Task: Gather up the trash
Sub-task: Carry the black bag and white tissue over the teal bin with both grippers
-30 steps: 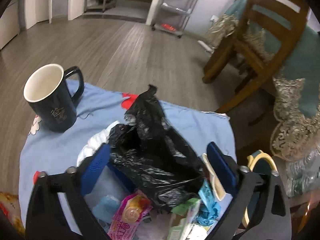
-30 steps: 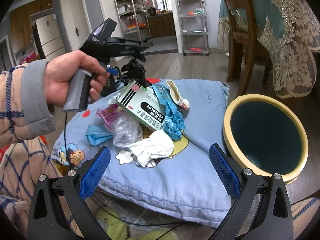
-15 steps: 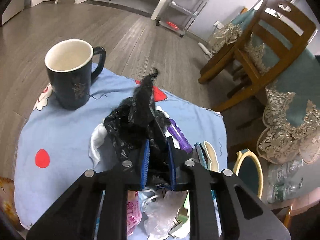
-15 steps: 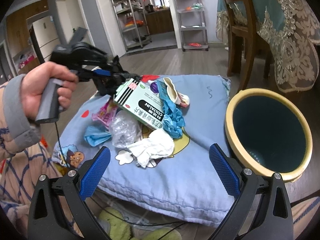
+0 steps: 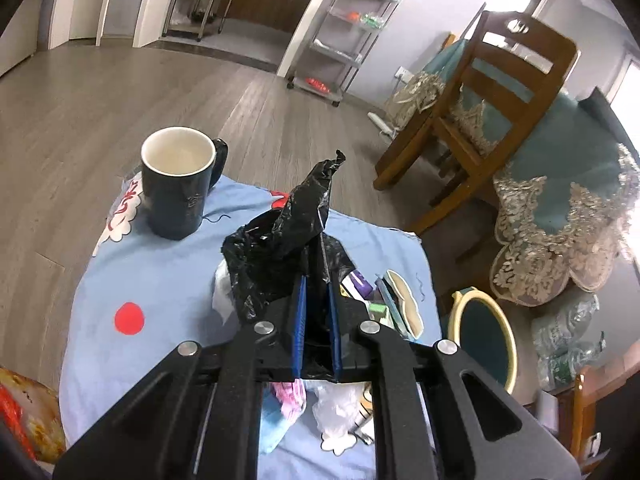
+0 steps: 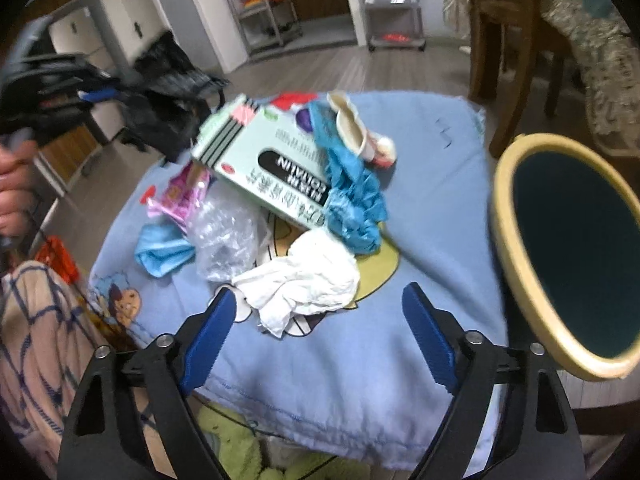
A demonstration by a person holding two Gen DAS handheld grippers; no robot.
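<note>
Clearly the left claw [image 5: 316,316] is clenched on the black plastic bag [image 5: 280,256], its blue pads pinching a fold of the film so the rest of the bag stands up in a crumpled peak above the blue cushion [image 5: 160,280]. Gripping a gathered fold probably suits such limp film, since it lets the whole bag come away together. The bag hangs over the pile, near the dark mug [image 5: 176,188], which stands upright on the cushion and apart from the litter.

The right claw [image 6: 320,328] is wide but narrowing, with nothing pressed between its pads; it points at the white crumpled tissue [image 6: 304,280], likely its next pick. A green box [image 6: 272,164], blue glove [image 6: 352,196] and clear wrapper [image 6: 224,236] lie heaped mid-cushion. The yellow-rimmed bin [image 6: 516,248] stands just beside the cushion, handy for dropping.
</note>
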